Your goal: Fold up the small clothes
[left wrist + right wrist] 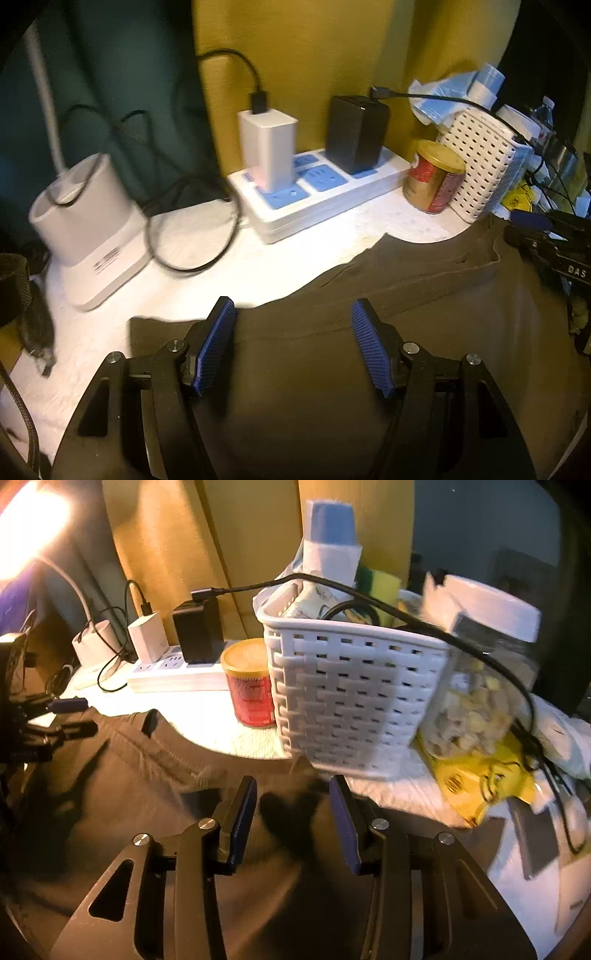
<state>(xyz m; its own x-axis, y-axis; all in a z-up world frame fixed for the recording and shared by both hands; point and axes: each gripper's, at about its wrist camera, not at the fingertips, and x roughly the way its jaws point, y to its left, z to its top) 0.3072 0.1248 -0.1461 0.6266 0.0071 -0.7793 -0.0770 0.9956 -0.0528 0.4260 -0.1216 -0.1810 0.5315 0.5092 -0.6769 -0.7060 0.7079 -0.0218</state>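
A dark brown garment lies flat on the white table, with its upper hem running in a wavy line. My left gripper hovers over the garment's upper left part, open, with nothing between its blue pads. The right wrist view shows the same garment spread to the left. My right gripper stands open above the cloth's right edge, and only shadow lies between its fingers. Each gripper shows at the edge of the other's view: the right gripper, the left gripper.
Along the back stand a lamp base, a looped black cable, a power strip with a white charger and black adapter. A red can, a white basket, a jar and a yellow packet crowd the right.
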